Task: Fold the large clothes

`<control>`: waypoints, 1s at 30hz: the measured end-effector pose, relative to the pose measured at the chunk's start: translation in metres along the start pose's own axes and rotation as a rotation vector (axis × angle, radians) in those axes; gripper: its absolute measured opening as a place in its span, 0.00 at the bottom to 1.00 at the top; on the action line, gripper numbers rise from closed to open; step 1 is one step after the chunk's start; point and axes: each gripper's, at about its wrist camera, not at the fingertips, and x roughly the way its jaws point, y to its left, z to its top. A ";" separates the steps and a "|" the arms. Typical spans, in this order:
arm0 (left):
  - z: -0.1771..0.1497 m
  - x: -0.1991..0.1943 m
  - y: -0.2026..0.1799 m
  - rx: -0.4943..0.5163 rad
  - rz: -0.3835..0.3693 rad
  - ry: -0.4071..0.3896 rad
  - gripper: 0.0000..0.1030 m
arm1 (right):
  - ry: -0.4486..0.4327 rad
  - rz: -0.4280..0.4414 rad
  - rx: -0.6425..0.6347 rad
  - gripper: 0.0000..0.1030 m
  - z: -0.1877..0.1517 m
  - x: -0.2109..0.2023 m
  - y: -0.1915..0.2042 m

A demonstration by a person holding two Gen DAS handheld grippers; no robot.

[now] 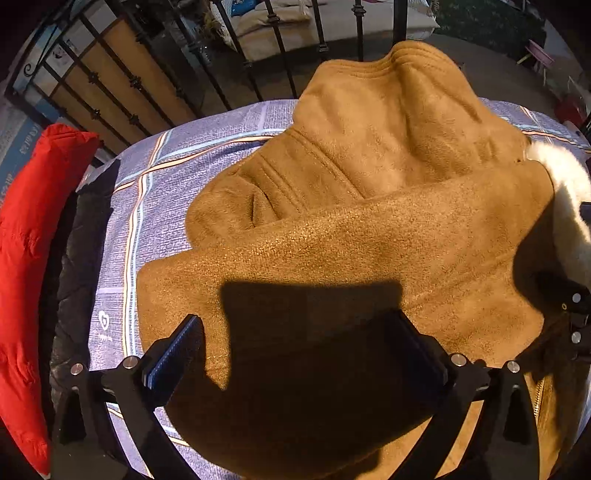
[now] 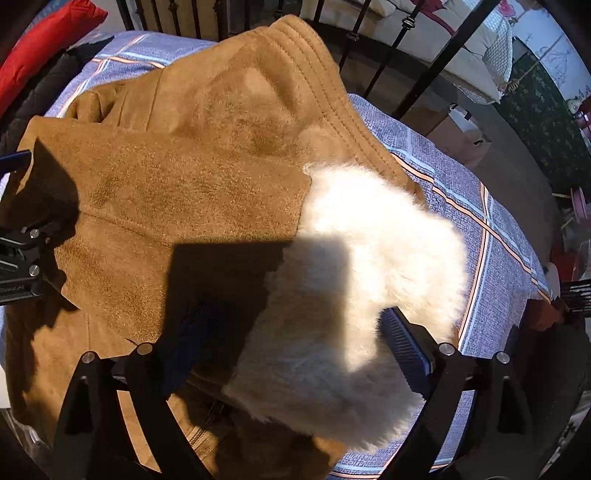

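1. A tan suede jacket lies partly folded on a table under a lavender plaid cloth; one panel is laid across the body, and a stitched hem edge rises at the far side toward the railing
2. Its white fleece lining is turned out on the right side, spilling over the suede near the table's right edge; a zipper shows at the near edge
3. The left gripper hovers just over the near part of the folded panel, its fingers spread wide and holding nothing; it casts a hard shadow on the suede
4. The right gripper sits over the fleece, fingers wide apart with the fleece bulging between them; whether the pads touch the fleece I cannot tell
5. At the table's left edge a black quilted garment lies beside the cloth, and a red padded garment lies beyond it, both apart from the jacket
6. A black wrought-iron railing stands behind the table, with the hem edge near it
7. Beyond the bars are pale cushions and a dark patterned hanging
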 end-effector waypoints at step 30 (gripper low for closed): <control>-0.113 -0.063 0.059 -0.162 -0.218 -0.007 0.94 | -0.074 0.122 0.171 0.95 -0.106 -0.045 -0.027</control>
